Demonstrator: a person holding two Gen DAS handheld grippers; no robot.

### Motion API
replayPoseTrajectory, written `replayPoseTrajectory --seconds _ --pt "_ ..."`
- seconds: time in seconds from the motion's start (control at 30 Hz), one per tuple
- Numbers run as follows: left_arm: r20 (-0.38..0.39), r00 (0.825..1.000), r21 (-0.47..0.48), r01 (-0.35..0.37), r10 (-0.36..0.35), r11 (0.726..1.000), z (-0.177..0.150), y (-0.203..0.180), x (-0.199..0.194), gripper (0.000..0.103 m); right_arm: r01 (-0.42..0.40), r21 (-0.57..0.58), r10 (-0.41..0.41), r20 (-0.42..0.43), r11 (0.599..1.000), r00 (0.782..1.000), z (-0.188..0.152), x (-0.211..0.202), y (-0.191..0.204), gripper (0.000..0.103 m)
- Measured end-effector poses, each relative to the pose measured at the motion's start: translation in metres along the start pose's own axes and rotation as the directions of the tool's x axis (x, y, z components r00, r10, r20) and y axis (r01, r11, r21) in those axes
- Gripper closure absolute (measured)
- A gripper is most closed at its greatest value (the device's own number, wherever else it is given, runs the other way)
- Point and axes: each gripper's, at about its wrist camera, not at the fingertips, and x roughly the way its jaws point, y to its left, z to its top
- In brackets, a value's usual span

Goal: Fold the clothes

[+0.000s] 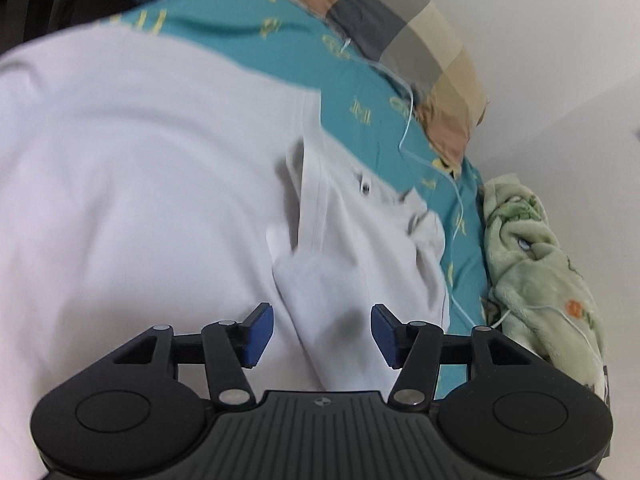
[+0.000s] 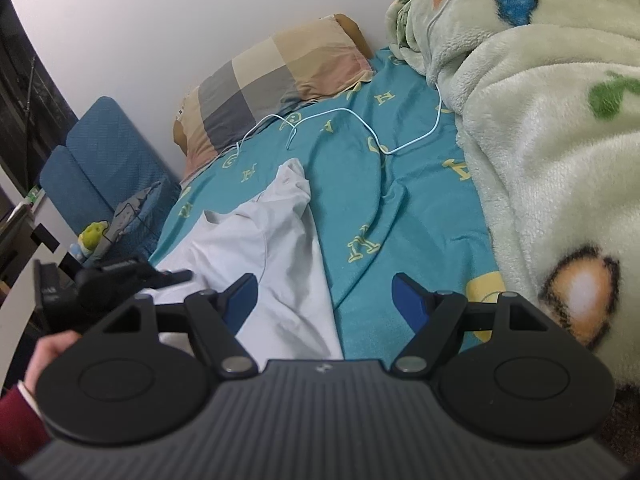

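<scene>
A white shirt (image 1: pixel 140 168) lies spread on the teal bed sheet (image 1: pixel 360 92), its collar with a small button (image 1: pixel 365 188) toward the right. My left gripper (image 1: pixel 323 334) hovers close over a fold of the shirt, open; its blue pads (image 1: pixel 260 332) stand apart and press on nothing. In the right wrist view the shirt (image 2: pixel 256 240) runs from the lower left toward the pillow, one sleeve (image 2: pixel 292 184) pointing up the bed. My right gripper (image 2: pixel 324 300) is open above the shirt's edge and the sheet (image 2: pixel 380 220), holding nothing. The left gripper (image 2: pixel 120 276) shows at the left.
A checked pillow (image 2: pixel 276 76) lies at the head of the bed by the wall. A fluffy green patterned blanket (image 2: pixel 540 140) is heaped along the right side. A thin light-blue cable (image 2: pixel 360 116) snakes across the sheet. A blue chair (image 2: pixel 108 168) stands beside the bed, and a hand (image 2: pixel 52 348) shows low left.
</scene>
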Motion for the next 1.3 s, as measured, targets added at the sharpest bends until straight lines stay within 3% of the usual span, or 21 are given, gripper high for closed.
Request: replayPoseTrajectory --seconds 0.1,0.17,0.2,0.3,0.37,0.5,0.57,0.63,0.7,0.73,0.8,1.03,1.3 --pt "-0.007 1.000 0.006 -0.004 0.004 1.000 -0.012 -0.006 0.013 0.059 0.003 -0.005 -0.003 0.000 1.000 1.000 0.000 0.001 0.000 0.028" --pt "0.006 1.000 0.005 0.018 -0.018 1.000 -0.014 -0.011 0.011 0.095 0.005 -0.003 -0.005 0.001 1.000 1.000 0.000 0.001 -0.001 0.028" --pt "0.015 0.999 0.008 0.035 -0.035 0.999 -0.014 -0.014 0.008 0.100 0.005 0.000 -0.005 0.002 1.000 1.000 0.001 0.000 -0.002 0.028" --pt "0.064 0.995 0.053 0.067 -0.070 0.996 -0.011 -0.026 -0.017 0.099 0.002 0.012 -0.002 0.002 1.000 1.000 0.002 0.000 -0.003 0.028" --pt "0.079 0.995 0.056 0.048 -0.053 0.997 -0.008 -0.028 -0.032 0.101 0.000 0.015 0.000 0.000 1.000 1.000 0.002 0.000 -0.003 0.028" --pt "0.094 0.987 0.123 -0.144 0.133 0.982 -0.004 -0.018 -0.027 0.101 -0.008 0.010 0.008 -0.014 1.000 1.000 0.003 0.002 -0.003 0.028" --pt "0.072 0.978 0.125 -0.202 0.194 0.971 -0.002 -0.004 -0.015 0.100 -0.019 0.008 0.019 -0.023 1.000 1.000 0.004 0.002 -0.003 0.028" --pt "0.064 0.980 0.124 -0.194 0.187 0.973 -0.005 0.001 -0.016 0.098 -0.039 0.002 0.039 -0.036 0.999 0.999 0.006 0.002 -0.003 0.028" --pt "0.075 0.984 0.120 -0.169 0.161 0.978 -0.010 0.000 -0.026 0.087 -0.061 -0.001 0.061 -0.039 0.998 0.997 0.010 0.001 -0.003 0.028" --pt "0.085 0.986 0.131 -0.156 0.146 0.979 -0.015 -0.004 -0.035 0.077 -0.069 -0.006 0.069 -0.039 0.998 0.997 0.012 -0.001 -0.003 0.028" --pt "0.101 0.986 0.171 -0.145 0.129 0.975 -0.026 -0.017 -0.054 0.072 -0.087 -0.018 0.086 -0.040 0.996 0.995 0.016 -0.005 -0.003 0.028" --pt "0.084 0.995 0.213 -0.067 0.051 0.975 -0.108 -0.050 -0.134 0.059 -0.148 -0.126 0.147 -0.014 0.981 0.989 0.020 -0.034 0.007 0.028" --pt "-0.064 0.998 0.229 0.040 -0.026 0.973 -0.238 -0.067 -0.180 0.052 -0.143 -0.229 0.137 -0.039 0.963 0.990 0.012 -0.080 0.013 0.028"
